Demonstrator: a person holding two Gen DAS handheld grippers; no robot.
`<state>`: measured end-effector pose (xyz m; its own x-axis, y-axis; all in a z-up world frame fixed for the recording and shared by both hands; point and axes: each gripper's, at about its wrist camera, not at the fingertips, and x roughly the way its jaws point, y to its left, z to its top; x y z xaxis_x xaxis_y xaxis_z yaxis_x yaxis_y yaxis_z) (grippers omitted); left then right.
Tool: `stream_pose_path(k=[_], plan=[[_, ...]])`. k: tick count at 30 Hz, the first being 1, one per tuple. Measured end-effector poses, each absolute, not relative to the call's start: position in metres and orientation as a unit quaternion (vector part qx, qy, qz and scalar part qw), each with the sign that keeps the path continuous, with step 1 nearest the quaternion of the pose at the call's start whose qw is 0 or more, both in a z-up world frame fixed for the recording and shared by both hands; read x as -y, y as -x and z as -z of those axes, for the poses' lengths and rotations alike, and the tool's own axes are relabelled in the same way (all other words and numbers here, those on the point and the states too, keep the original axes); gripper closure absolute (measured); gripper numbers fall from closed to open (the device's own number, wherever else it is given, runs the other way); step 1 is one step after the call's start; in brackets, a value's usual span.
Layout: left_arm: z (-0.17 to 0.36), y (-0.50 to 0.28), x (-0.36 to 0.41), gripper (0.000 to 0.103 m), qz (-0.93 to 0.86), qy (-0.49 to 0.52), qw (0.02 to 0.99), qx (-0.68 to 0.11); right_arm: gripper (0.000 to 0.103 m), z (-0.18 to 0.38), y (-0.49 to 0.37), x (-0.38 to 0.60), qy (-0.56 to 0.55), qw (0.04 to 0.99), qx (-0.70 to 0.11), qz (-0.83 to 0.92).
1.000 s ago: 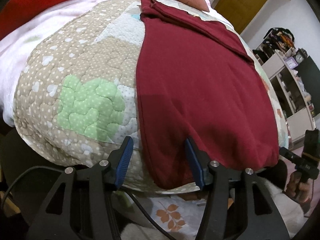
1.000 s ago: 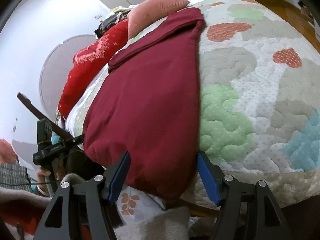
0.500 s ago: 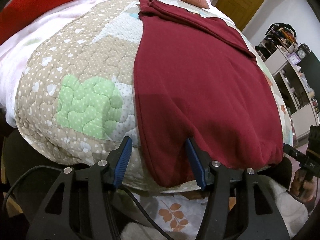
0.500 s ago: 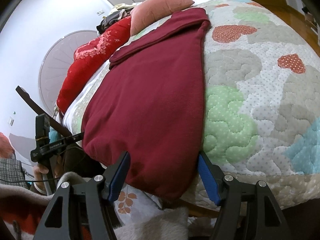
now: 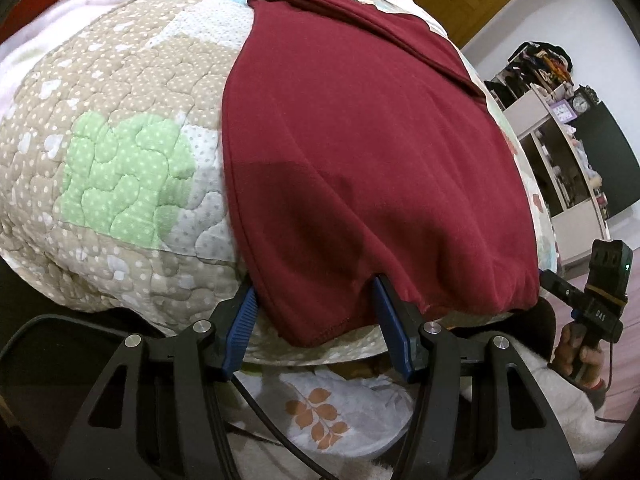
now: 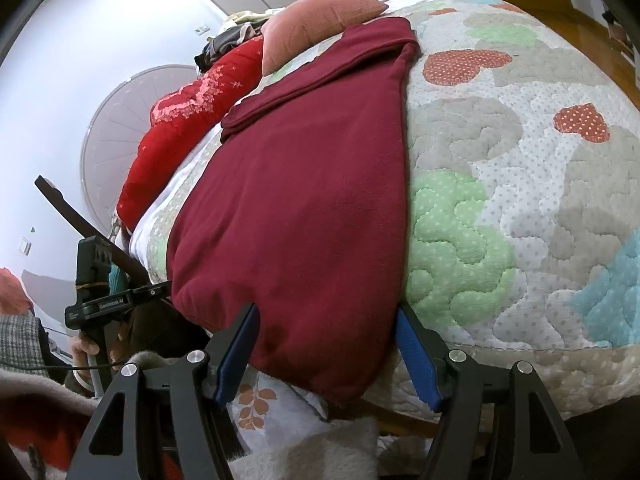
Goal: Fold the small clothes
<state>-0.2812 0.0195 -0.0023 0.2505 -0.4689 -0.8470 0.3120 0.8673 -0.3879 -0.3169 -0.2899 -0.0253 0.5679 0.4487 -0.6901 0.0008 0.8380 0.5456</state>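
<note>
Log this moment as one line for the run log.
stage: pre-grasp | left gripper: open, straddling near hem corner of maroon garment | right gripper: open, straddling other near corner | garment: flat on quilt

We count one maroon garment (image 5: pixel 360 152) on one patchwork quilt (image 5: pixel 120 92) — its hem hangs over the quilt's near edge. Two grippers: the left gripper (image 5: pixel 316 312) and the right gripper (image 6: pixel 326 332), each with two blue fingers spread apart. At the quilt's far edge, one pink pillow (image 6: pixel 320 28) — and one red blanket (image 6: pixel 188 120) along the left edge.
</note>
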Motion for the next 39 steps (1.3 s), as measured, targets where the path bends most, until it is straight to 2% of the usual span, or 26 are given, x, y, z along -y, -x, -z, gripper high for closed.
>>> stream_pose_path(k=[17,21,23,25,26,27,28,30,34,39], plan=[[-0.005,0.272,-0.039,0.047,0.258,0.137,0.784,-0.548,0.032,0.027,0.311,0.288,-0.248,0.849,-0.448,-0.135],[-0.004,0.274,-0.035,0.047,0.256,0.136,0.785,-0.548,0.032,0.023,0.31,0.278,-0.214,0.857,-0.451,-0.13],[-0.006,0.276,-0.032,0.054,0.255,0.124,0.79,-0.544,0.04,0.021,0.31,0.271,-0.184,0.864,-0.451,-0.127],[-0.008,0.279,-0.028,0.07,0.249,0.107,0.796,-0.542,0.068,0.022,0.309,0.268,-0.176,0.866,-0.45,-0.131],[-0.009,0.281,-0.029,0.079,0.253,0.107,0.796,-0.54,0.074,0.023,0.308,0.268,-0.175,0.866,-0.451,-0.129],[-0.01,0.282,-0.028,0.088,0.258,0.108,0.794,-0.54,0.086,0.023,0.308,0.268,-0.177,0.865,-0.451,-0.128],[-0.013,0.283,-0.028,0.088,0.26,0.103,0.796,-0.537,0.091,0.021,0.308,0.269,-0.186,0.865,-0.449,-0.126],[-0.022,0.288,-0.028,0.09,0.265,0.081,0.805,-0.524,0.092,0.01,0.309,0.269,-0.21,0.865,-0.434,-0.139],[-0.032,0.288,-0.035,0.092,0.264,0.081,0.815,-0.51,0.092,-0.024,0.308,0.255,-0.168,0.888,-0.397,-0.158],[-0.023,0.281,-0.049,0.093,0.241,0.1,0.816,-0.515,0.093,-0.026,0.292,0.255,-0.184,0.89,-0.387,-0.157]])
